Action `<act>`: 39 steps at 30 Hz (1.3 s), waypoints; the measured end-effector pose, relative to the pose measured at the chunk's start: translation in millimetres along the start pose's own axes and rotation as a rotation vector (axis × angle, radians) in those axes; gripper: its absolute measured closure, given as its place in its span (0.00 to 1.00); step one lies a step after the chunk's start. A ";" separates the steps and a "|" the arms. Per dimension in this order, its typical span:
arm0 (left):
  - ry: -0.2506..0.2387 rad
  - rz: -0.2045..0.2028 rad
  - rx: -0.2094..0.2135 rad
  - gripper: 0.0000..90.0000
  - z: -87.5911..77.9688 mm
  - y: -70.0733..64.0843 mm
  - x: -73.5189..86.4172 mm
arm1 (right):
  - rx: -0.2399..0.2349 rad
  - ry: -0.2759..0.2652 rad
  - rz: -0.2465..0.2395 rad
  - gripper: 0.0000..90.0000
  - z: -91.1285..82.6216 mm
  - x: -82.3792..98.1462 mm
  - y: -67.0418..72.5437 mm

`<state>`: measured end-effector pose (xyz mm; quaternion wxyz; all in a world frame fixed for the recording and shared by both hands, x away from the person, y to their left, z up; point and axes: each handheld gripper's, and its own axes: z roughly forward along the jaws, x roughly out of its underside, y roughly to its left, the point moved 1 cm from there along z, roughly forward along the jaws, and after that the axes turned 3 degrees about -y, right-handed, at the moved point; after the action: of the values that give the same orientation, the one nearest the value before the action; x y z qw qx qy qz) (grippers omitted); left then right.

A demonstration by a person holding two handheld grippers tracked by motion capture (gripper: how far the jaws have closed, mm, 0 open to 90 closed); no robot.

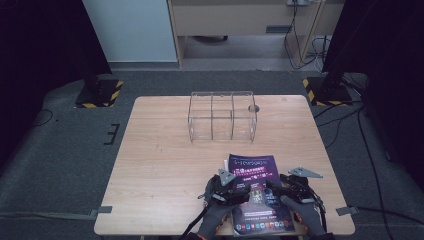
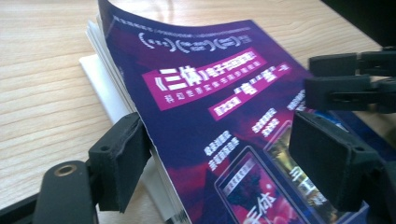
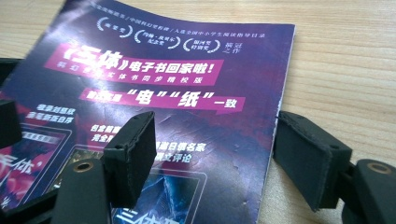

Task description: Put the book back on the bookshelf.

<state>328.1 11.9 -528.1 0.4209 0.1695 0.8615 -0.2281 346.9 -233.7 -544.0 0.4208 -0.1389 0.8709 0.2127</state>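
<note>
Two tools: we see the left tool [image 1: 231, 192] and the right tool [image 1: 286, 189] at the near end of the counter, one at each long edge of the magazine.
Thing in hand: we take it to be the thin purple glossy-covered magazine [image 1: 255, 192], lying flat on the pale wood-grain counter [image 1: 160, 150] near its front edge, cover up.
Left tool state: in the left gripper view its jaws stand apart, straddling the magazine's left edge [image 2: 154, 154]; one pad is outside the page block, the other rests over the cover, and we see no squeeze on the paper.
Right tool state: in the right gripper view the right tool [image 3: 210, 154] has its jaws apart too, one over the cover, one on the counter just beyond the right edge; nothing is clamped.
Handling: we judge the magazine light and floppy; the cover [image 2: 205, 79] already curls up off the white pages [image 2: 100, 42], so it will sag if lifted from one side.
Surface: the cover is slick and creased near the spine, so pads may slide.
Where to hold: we would pinch the whole page block at an edge, not the cover sheet alone.
Farther off: a clear acrylic divided box [image 1: 222, 116] stands upright mid-counter, well apart from the magazine.
</note>
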 end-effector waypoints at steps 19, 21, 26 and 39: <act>0.027 -0.021 -0.079 0.23 18.4 13.8 -0.6 | -0.003 0.008 -0.005 0.34 -0.1 0.4 2.1; 0.040 -0.050 -0.073 0.23 18.4 14.7 -3.2 | -0.002 0.005 -0.014 0.34 0.3 0.3 2.0; 0.027 -0.082 -0.061 0.27 12.9 14.0 -7.1 | 0.009 0.009 -0.016 0.34 0.5 0.4 3.7; 0.008 0.008 0.045 0.23 7.3 -2.2 -26.5 | 0.003 0.005 -0.015 0.35 0.4 0.2 2.2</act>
<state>347.3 3.5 -510.2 0.4145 0.1833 0.8571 -0.2449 346.2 -231.6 -543.8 0.4203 -0.1454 0.8712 0.2078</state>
